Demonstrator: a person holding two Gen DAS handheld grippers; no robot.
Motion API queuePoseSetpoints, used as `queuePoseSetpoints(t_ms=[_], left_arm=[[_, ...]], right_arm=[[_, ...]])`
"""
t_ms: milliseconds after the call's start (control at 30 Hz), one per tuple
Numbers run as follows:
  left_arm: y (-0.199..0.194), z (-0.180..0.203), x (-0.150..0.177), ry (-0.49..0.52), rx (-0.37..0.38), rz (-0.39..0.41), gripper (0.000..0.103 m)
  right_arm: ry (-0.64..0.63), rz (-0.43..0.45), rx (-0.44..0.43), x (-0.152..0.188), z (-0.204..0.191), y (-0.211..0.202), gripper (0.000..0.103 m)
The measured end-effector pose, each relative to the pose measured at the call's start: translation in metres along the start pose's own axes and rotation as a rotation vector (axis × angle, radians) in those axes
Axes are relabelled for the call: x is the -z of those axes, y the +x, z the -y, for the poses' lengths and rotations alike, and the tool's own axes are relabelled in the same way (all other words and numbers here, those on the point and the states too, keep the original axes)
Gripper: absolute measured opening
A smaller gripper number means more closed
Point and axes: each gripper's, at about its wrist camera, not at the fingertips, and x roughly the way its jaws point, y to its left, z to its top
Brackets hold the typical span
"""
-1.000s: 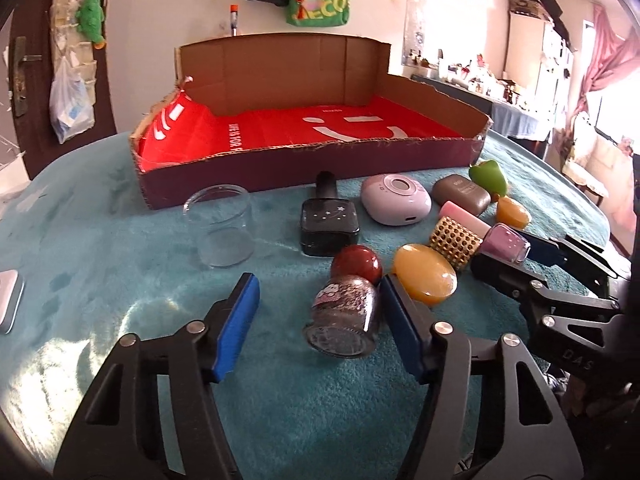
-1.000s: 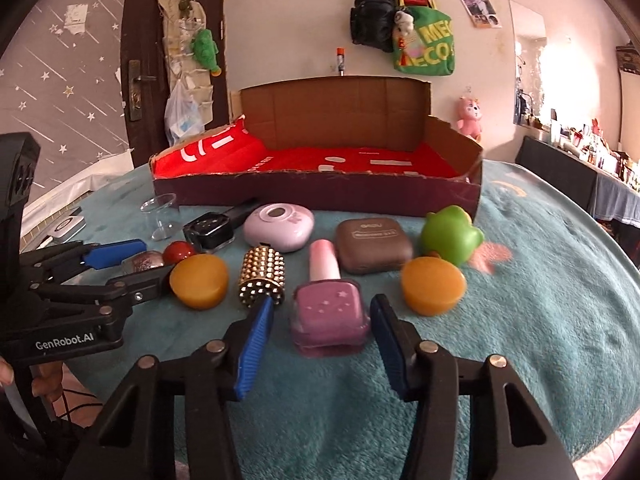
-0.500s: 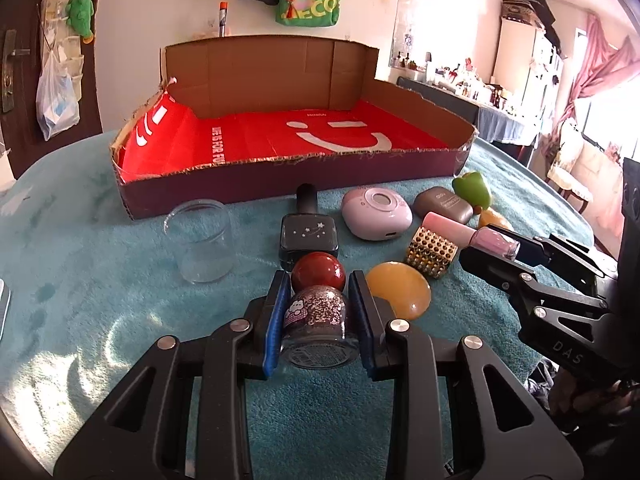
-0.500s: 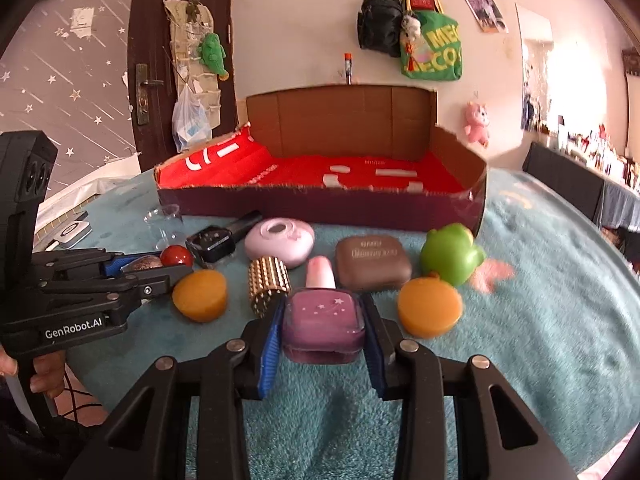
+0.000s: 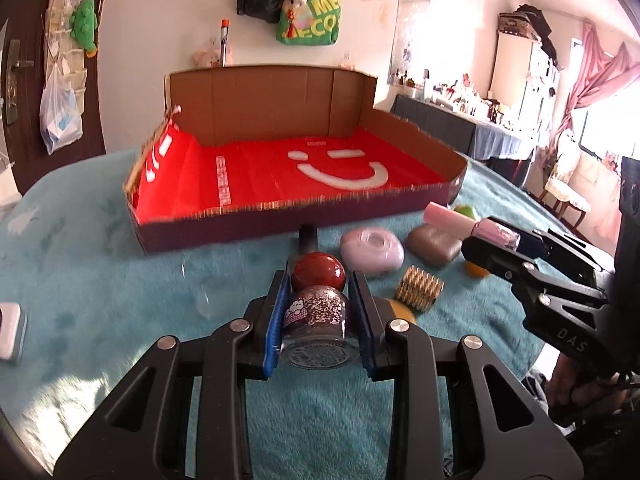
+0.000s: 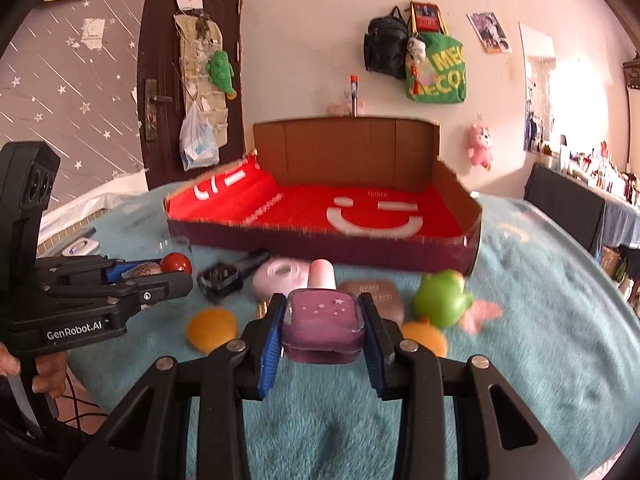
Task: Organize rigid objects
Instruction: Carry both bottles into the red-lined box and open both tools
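The left claw (image 5: 318, 312) is clenched on a glitter bottle (image 5: 316, 320) with a red round cap, the right claw (image 6: 322, 320) on a pink polish bottle (image 6: 322, 324), both near the cardboard box (image 6: 456, 192) on the teal surface (image 5: 100, 280).

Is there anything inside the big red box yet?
No. The box shows only its bare red floor with a white smiley face, and the bottles and toys sit outside it on the teal cloth.
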Motion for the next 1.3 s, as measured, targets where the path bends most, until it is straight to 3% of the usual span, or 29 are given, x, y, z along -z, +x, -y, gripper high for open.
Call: queuePoseSetpoints(t_ms=[133, 267, 400, 533, 867, 1300], left_arm=[[0.003, -0.008, -0.023, -0.008, 0.006, 0.026, 0.029], [0.026, -0.023, -0.050, -0.027, 0.007, -0.001, 0.029], [0.054, -0.039, -0.074, -0.025, -0.026, -0.033, 0.029], [0.085, -0.051, -0.091, -0.012, -0.049, -0.095, 0.029], [0.131, -0.059, -0.094, 0.007, -0.047, -0.226, 0.029], [0.159, -0.069, -0.091, 0.026, -0.044, -0.338, 0.029]], right_arm=[[-0.021, 0.035, 0.002, -0.026, 0.005, 0.002, 0.038], [-0.046, 0.039, 0.011, -0.058, 0.015, 0.019, 0.038], [-0.103, -0.021, 0.043, -0.084, 0.025, 0.056, 0.038], [-0.118, -0.143, 0.057, -0.099, 0.041, 0.103, 0.038], [-0.140, -0.372, 0.059, -0.098, 0.059, 0.161, 0.038], [-0.176, -0.517, 0.055, -0.089, 0.067, 0.189, 0.038]])
